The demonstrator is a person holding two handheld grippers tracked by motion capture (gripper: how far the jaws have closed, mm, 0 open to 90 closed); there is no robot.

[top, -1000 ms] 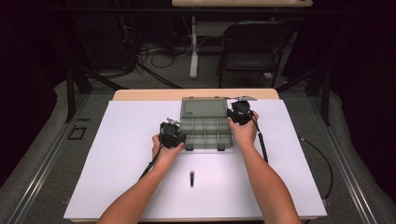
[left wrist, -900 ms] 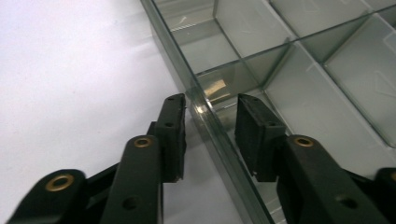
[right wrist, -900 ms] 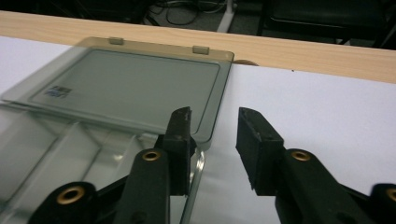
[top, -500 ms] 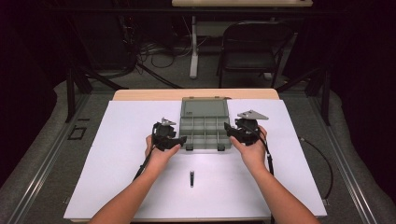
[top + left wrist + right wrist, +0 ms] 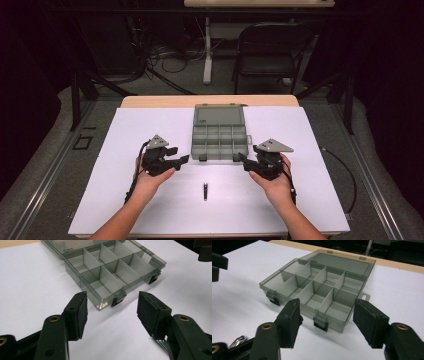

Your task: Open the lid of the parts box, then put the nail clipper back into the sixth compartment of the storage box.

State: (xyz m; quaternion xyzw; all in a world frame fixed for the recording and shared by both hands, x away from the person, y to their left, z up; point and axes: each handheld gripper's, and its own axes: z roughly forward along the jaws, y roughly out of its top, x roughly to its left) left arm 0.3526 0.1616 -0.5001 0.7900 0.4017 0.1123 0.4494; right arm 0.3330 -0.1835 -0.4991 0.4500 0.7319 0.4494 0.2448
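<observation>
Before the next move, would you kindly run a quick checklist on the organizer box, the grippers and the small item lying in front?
1. Organizer box lid fully open, lying flat behind: ok.
2. Compartments empty: ok, nothing seen inside.
3. Left gripper jaws open, holding nothing, clear of the box: ok; they have just been opening.
4. Right gripper likewise: ok.
5. Small dark item free on the white mat between the hands: ok.
6. What that item is: cannot tell.
</observation>
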